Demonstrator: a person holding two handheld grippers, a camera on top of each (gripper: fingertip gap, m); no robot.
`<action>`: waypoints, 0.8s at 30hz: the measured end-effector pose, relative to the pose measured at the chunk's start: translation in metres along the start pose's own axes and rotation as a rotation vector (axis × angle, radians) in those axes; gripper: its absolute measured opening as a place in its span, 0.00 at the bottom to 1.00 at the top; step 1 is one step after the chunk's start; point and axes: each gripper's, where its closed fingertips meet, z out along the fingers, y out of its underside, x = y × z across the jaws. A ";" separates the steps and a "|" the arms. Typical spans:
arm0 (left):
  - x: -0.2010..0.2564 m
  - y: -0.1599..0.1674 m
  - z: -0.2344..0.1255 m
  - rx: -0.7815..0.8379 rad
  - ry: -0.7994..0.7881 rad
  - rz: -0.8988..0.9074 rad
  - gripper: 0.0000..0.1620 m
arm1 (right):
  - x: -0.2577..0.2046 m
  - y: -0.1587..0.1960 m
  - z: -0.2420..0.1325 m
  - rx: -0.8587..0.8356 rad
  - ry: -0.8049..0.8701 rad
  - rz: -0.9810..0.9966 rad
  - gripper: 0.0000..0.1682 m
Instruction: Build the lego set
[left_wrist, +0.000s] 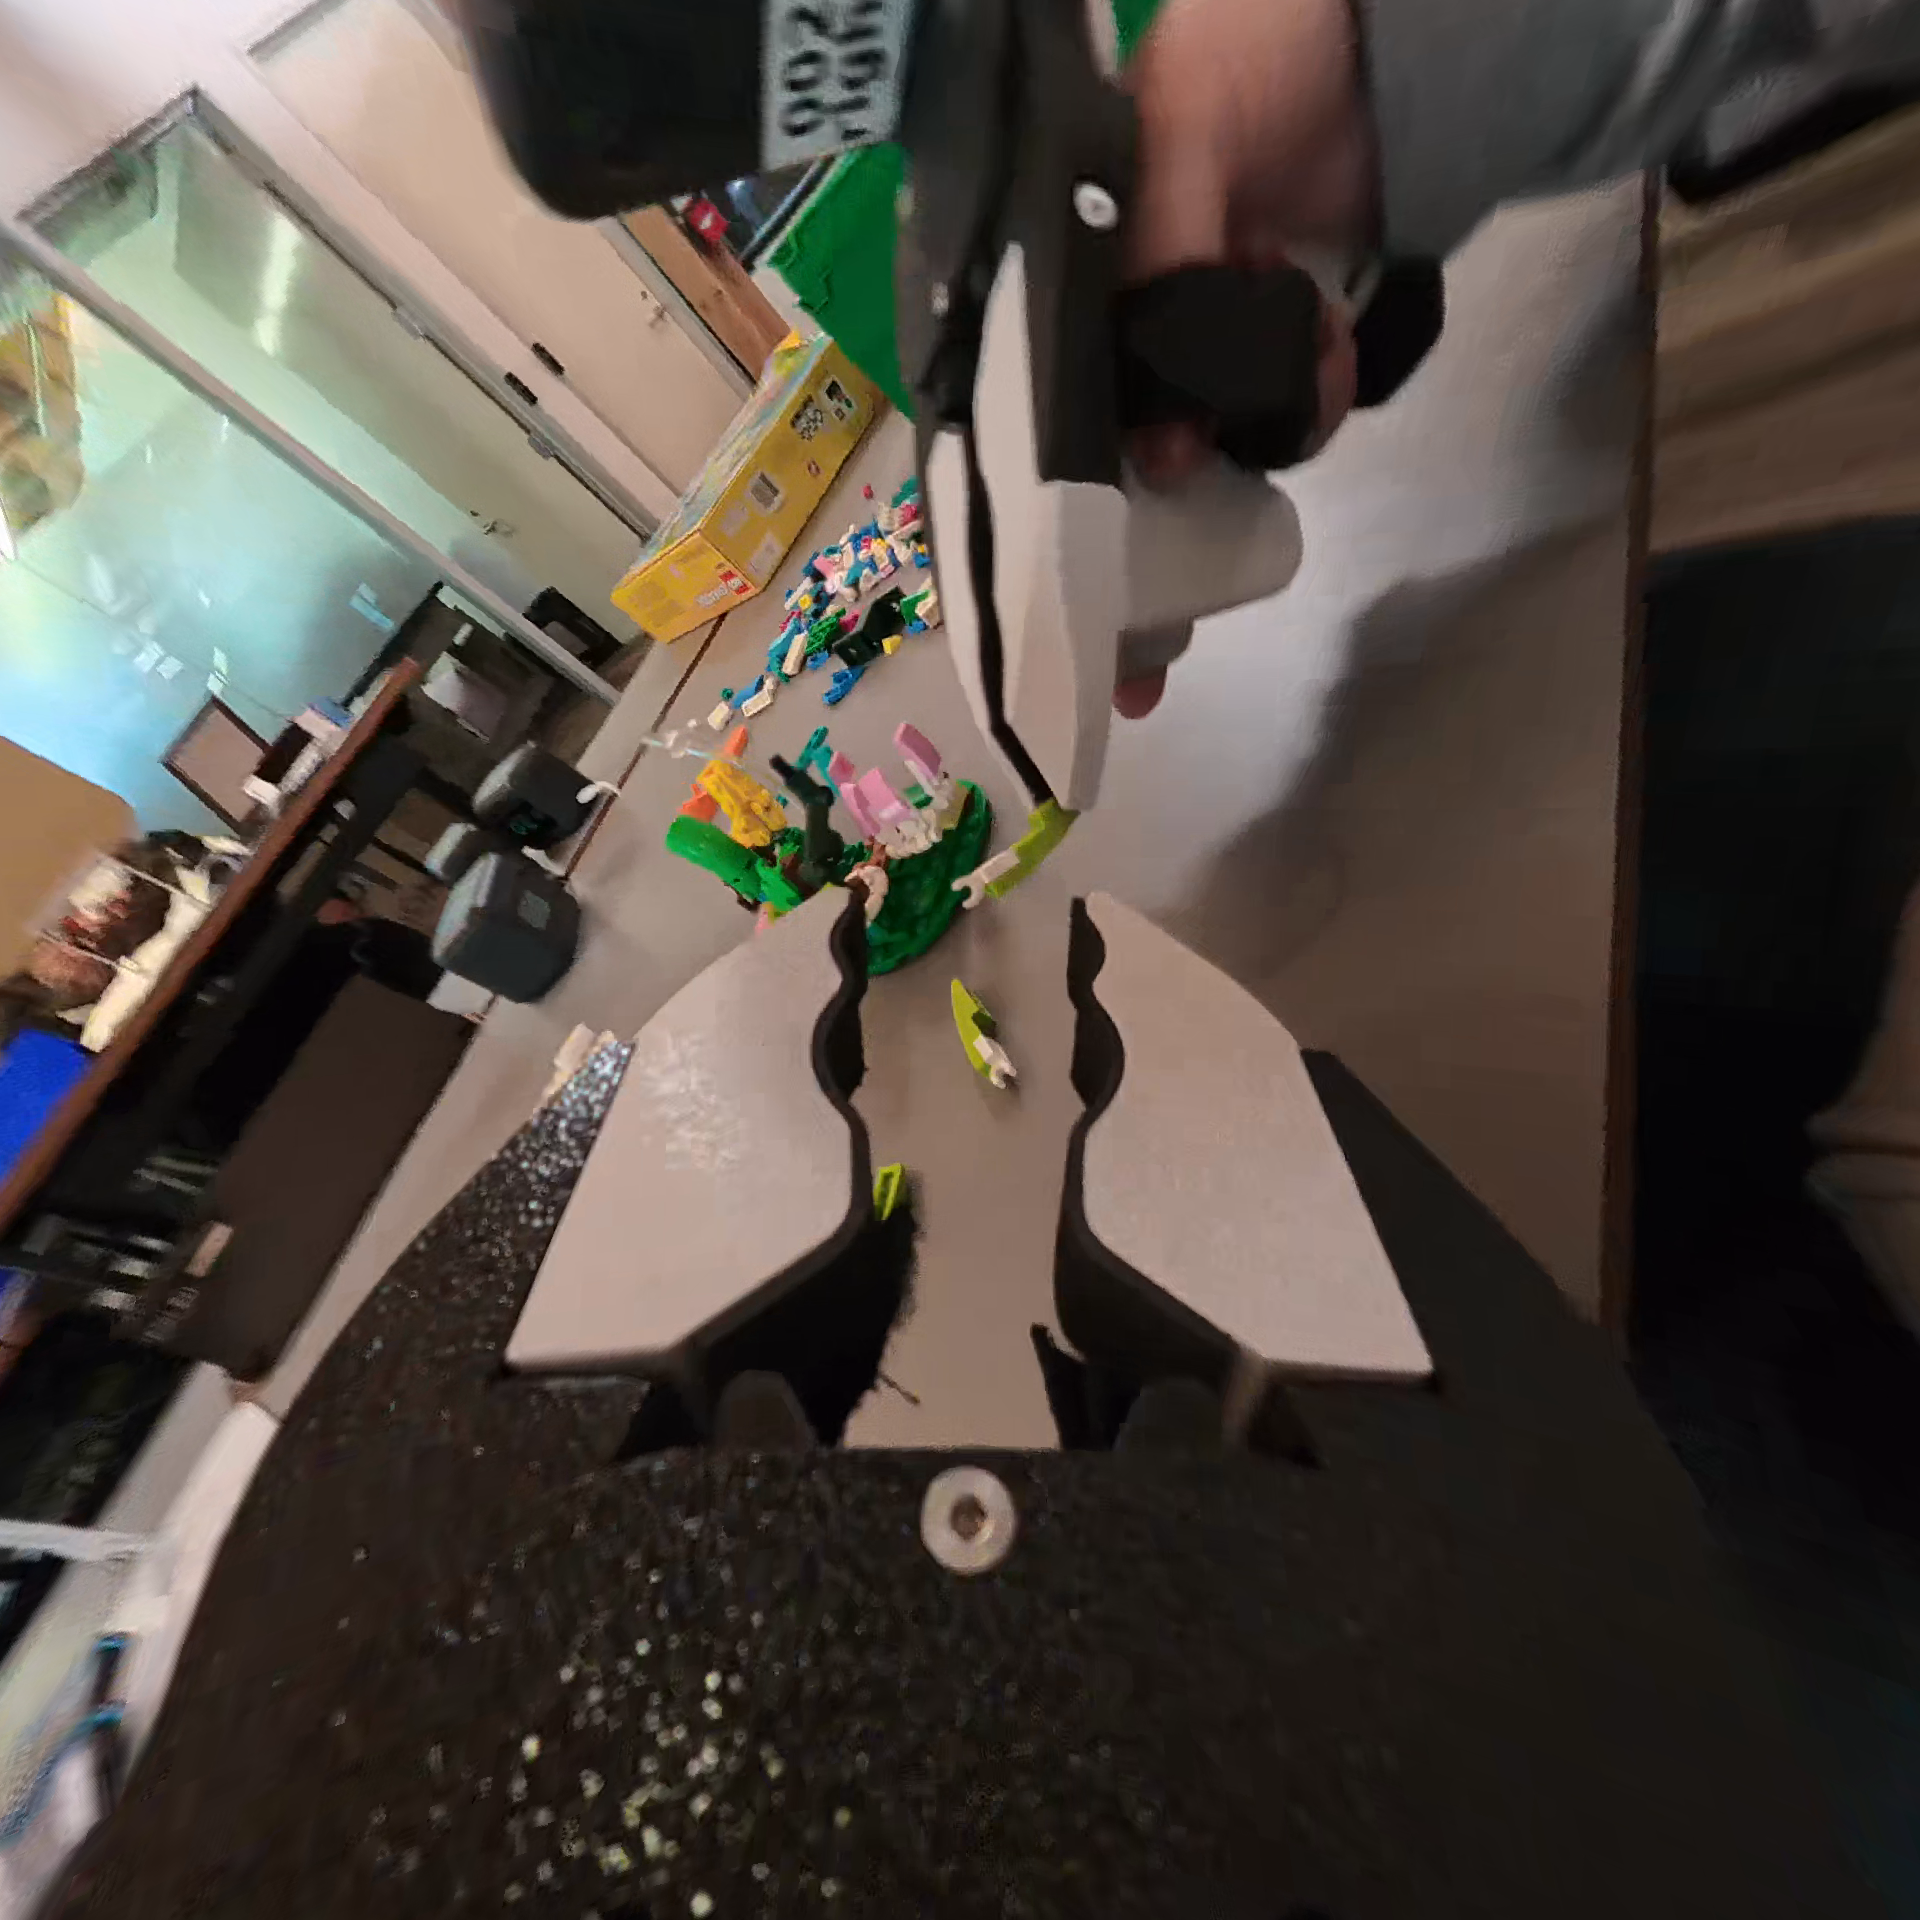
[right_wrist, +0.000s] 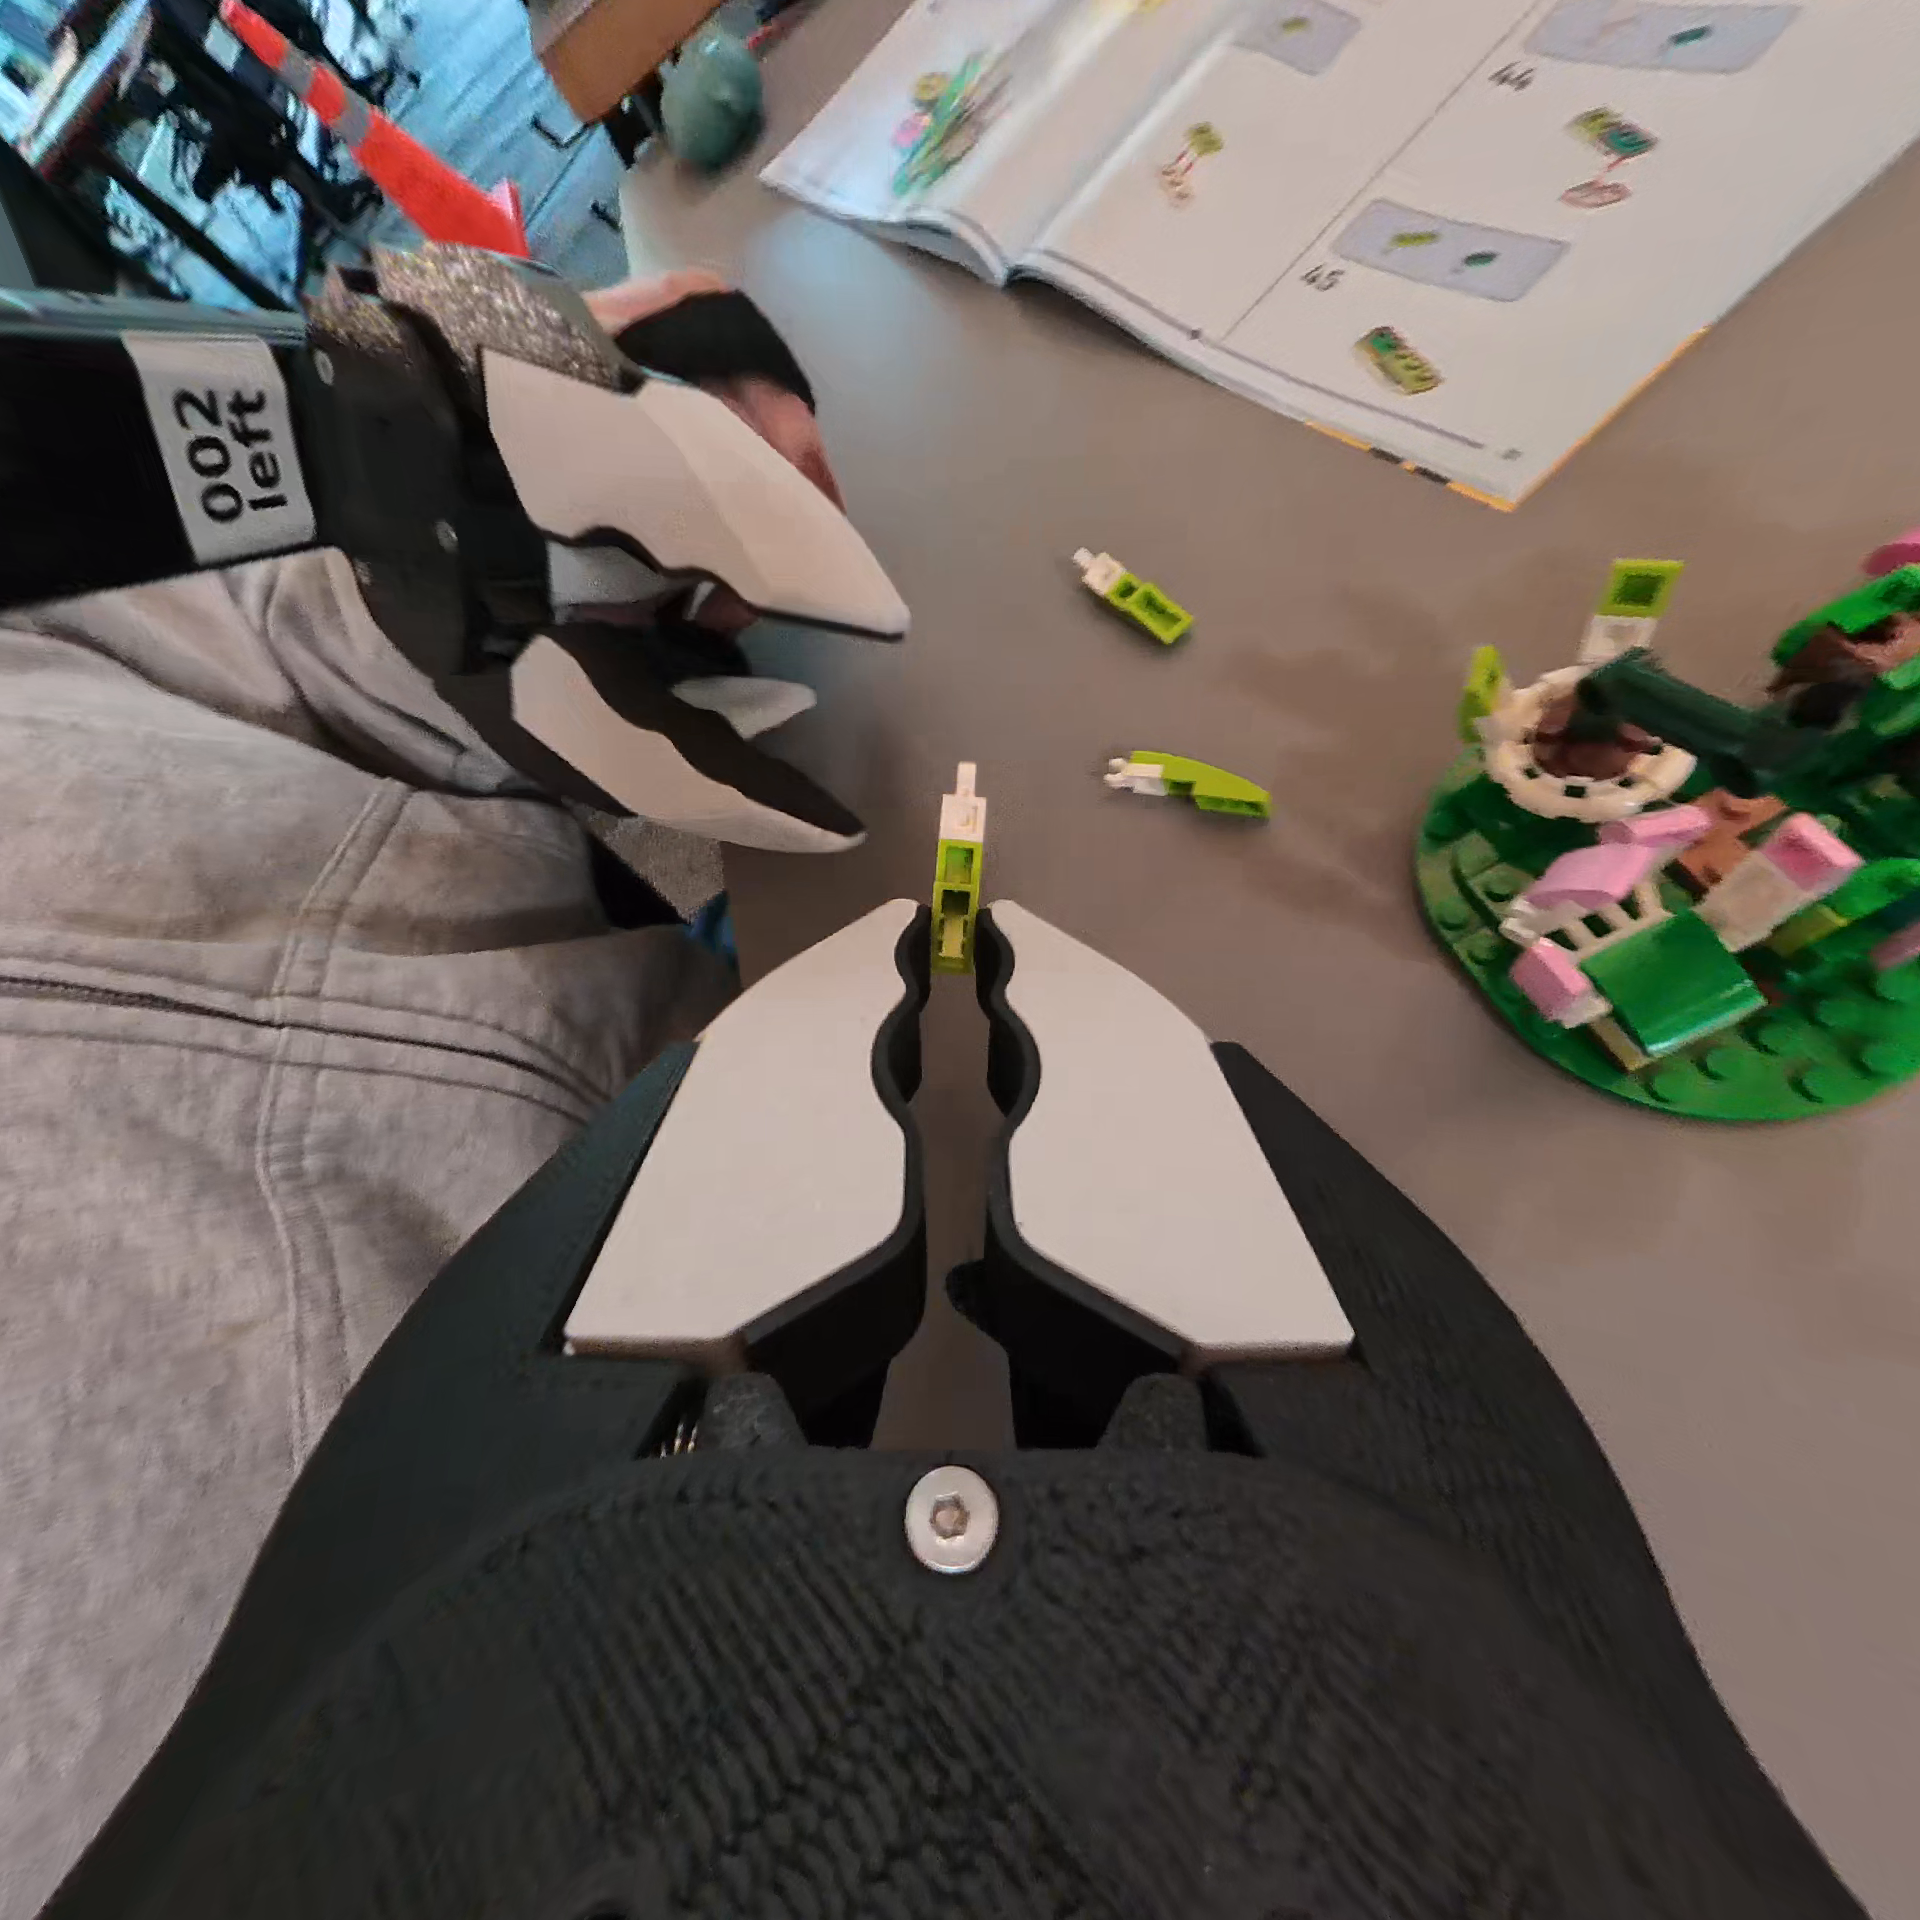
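Booklet (right_wrist: 1351, 208) shows only from right tongs (right_wrist: 954, 914) pinching lime piece (right_wrist: 956, 883); left tongs (left_wrist: 966, 914) gape.

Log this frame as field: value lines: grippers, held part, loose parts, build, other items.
right gripper: shut on lime-and-white leaf piece, held above table
left gripper: open, empty
loose leaf pieces: two on table
build: round green base with pink and white parts, right of the held piece
instruction booklet: open, far side
yellow box: beyond brick pile
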 end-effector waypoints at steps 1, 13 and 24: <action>0.003 -0.001 0.001 -0.004 -0.007 0.061 0.21 | -0.004 0.001 0.000 -0.018 -0.009 -0.013 0.04; 0.010 0.002 0.003 -0.067 -0.012 0.148 0.04 | -0.027 -0.014 -0.001 0.053 -0.026 -0.177 0.08; 0.015 -0.029 -0.012 0.150 0.292 -0.409 0.04 | -0.049 -0.029 -0.013 0.162 0.164 -0.697 0.10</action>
